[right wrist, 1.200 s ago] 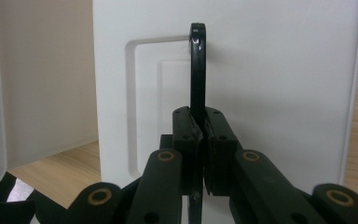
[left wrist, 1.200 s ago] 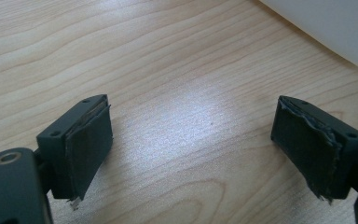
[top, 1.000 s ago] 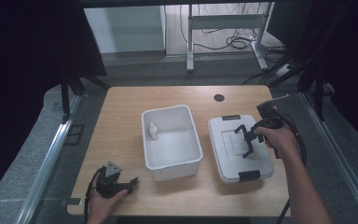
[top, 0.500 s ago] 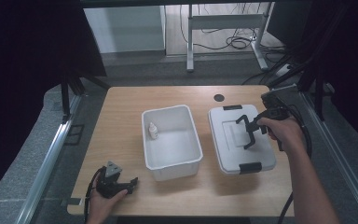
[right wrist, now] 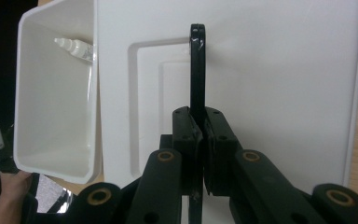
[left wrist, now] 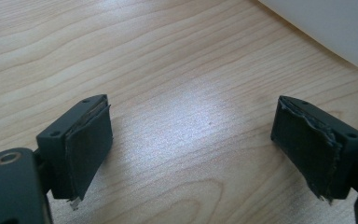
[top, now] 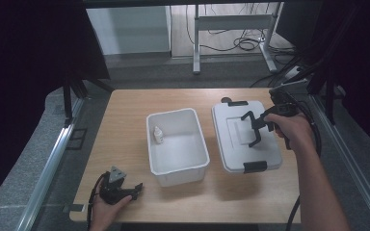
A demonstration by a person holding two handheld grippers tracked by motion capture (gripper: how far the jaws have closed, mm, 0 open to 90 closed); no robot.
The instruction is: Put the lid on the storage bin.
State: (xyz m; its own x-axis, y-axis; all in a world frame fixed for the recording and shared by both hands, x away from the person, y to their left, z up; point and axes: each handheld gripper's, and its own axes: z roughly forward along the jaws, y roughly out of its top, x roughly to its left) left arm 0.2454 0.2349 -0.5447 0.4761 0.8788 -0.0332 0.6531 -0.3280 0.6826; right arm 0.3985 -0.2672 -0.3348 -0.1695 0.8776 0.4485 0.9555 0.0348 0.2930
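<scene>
White lid (top: 243,134) with black handle (right wrist: 197,65), held beside bin (top: 176,144)

The right gripper (top: 253,129) is pinching its jaws tight, forearm reaching in from the lower right. The left gripper (top: 134,188) is resting low, jaws spread wide apart.

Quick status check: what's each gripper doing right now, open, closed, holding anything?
Left gripper: open, nothing between its pads, resting low over the table.
Right gripper: shut on the lid's black handle.
</scene>
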